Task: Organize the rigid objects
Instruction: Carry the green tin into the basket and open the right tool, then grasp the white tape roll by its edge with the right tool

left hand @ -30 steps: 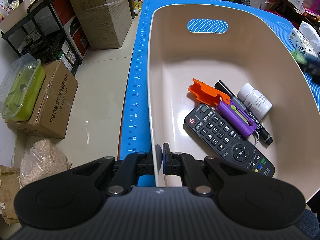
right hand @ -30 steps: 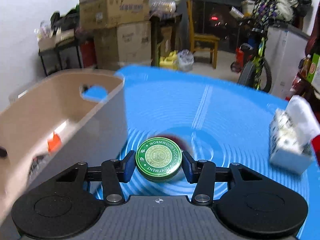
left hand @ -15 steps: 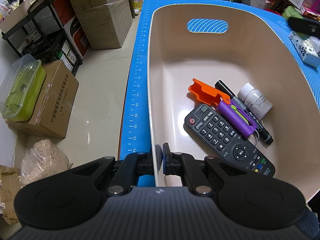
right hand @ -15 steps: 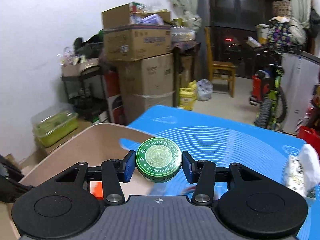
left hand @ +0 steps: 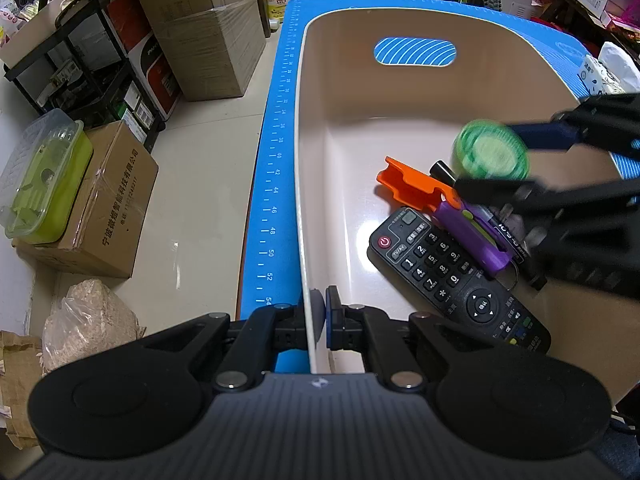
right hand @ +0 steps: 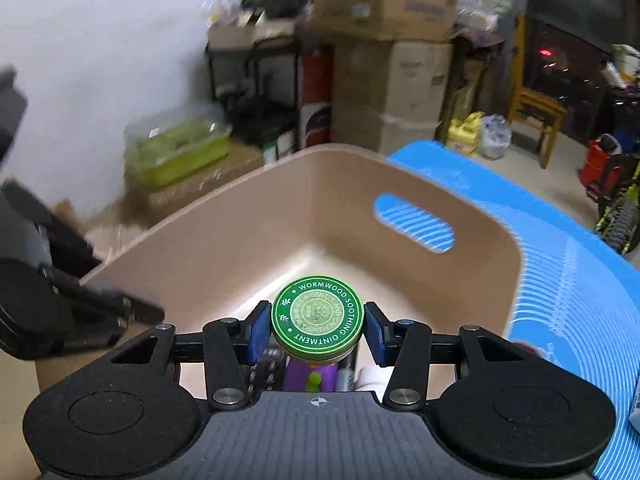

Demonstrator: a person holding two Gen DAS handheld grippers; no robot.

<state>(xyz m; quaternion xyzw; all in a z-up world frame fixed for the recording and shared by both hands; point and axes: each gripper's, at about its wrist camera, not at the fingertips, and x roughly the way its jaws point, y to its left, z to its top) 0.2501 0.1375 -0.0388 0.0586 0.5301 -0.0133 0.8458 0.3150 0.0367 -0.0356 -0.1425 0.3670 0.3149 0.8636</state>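
Green and round, the ointment tin (right hand: 318, 316) sits between the blue pads of our right gripper (right hand: 318, 330), which is closed on its sides and carries it above the beige bin (right hand: 224, 236). Our left gripper (left hand: 319, 316) is shut on the near wall of the bin, one pad outside and one inside, and it keeps the bin steady on the blue mat (left hand: 272, 184).

The step in hand, as we judge it, is to put the tin inside the bin. To do it well, we should lower the tin before we let it go, because a drop from this height can make it roll or hit the other things. We should choose the bare floor of the bin ahead of the right gripper, toward the wall with the handle hole (right hand: 414, 222).

Below the right gripper, and partly hidden by it, lie the things already stored: the black remote control (left hand: 456, 276), the orange tool (left hand: 416, 188), the purple tool (left hand: 472, 236) and a marker (left hand: 442, 169). The tin hangs just over this group and does not touch it. From the left gripper, the tin is ahead and to the right, over the middle of the bin.
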